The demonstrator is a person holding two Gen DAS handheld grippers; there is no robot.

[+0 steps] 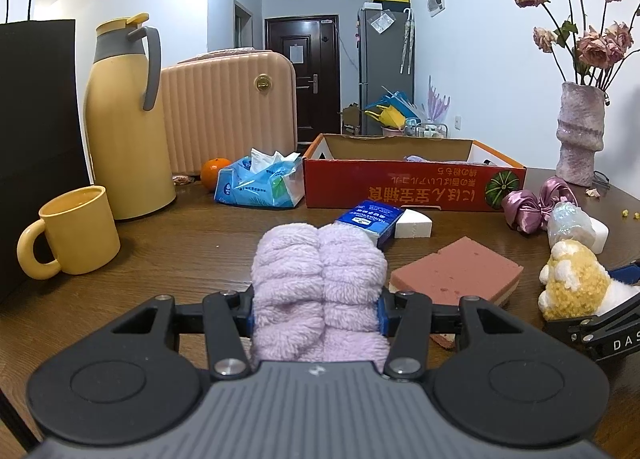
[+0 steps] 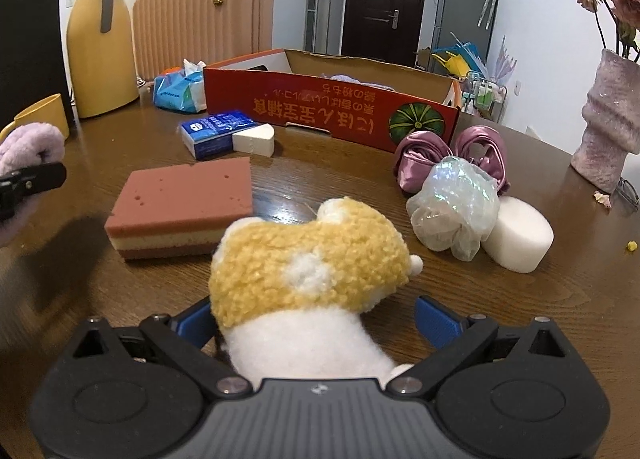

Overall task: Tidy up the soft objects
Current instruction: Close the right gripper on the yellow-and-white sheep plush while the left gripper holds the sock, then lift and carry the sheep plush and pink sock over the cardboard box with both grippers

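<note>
Both wrist cameras look low and close across the table (image 1: 180, 243) toward the red box (image 2: 320, 107).

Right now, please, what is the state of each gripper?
Left gripper: shut on the purple towel.
Right gripper: open, fingers either side of the plush toy, not pressing it.

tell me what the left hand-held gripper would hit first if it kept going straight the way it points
Probably the blue tissue pack, which lies just beyond the lilac fluffy cloth that the left hand-held gripper holds, with the red cardboard box behind it. Depth is hard to judge.
</note>
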